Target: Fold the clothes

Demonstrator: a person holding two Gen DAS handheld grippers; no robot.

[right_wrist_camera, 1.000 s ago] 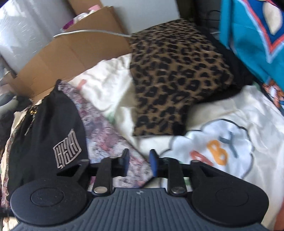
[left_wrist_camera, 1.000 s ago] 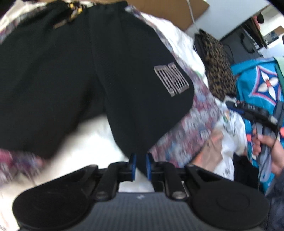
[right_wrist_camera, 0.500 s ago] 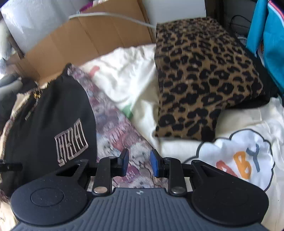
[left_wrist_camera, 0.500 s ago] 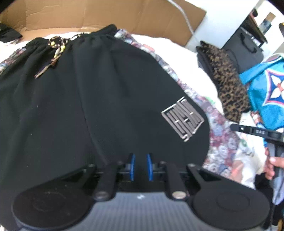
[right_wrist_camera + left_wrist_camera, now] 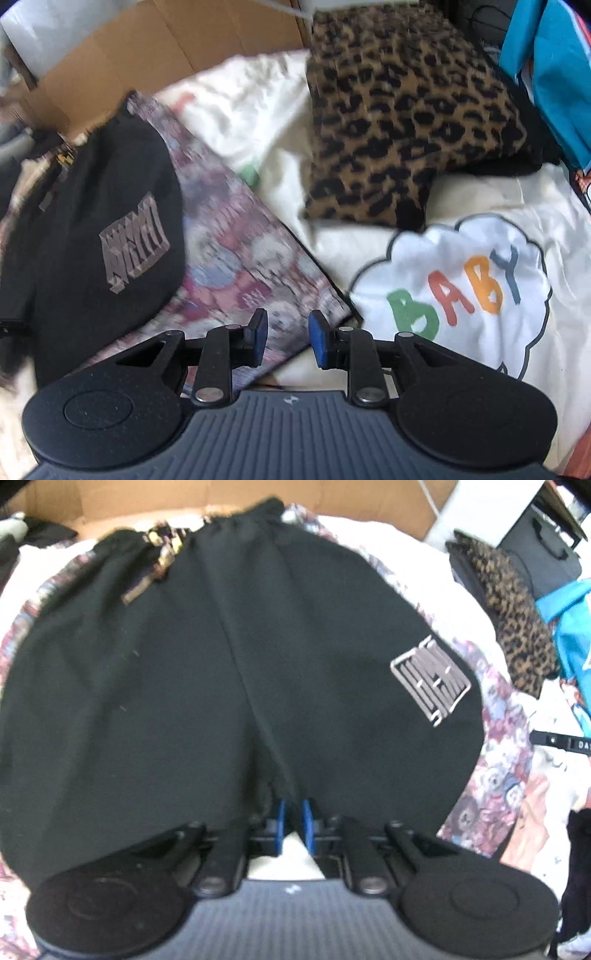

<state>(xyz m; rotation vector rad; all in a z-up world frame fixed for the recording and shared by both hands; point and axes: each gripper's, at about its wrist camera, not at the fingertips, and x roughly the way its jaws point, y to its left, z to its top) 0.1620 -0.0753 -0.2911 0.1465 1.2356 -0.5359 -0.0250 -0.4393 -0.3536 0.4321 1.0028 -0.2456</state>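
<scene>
both shorts (image 5: 184,664) hems hidden behind left gripper (image 5: 293,821)

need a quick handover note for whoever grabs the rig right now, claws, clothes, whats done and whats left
Left claw: shut on the bottom hem of the black shorts, near the crotch seam.
Right claw: open, empty, hovering over the floral cloth beside the shorts.
Shorts lie spread flat on the floral cloth, waistband at the far end, logo facing up. Leopard print piece is already folded, off to the right.
Done: shorts laid out. Left: every fold on the shorts.
</scene>
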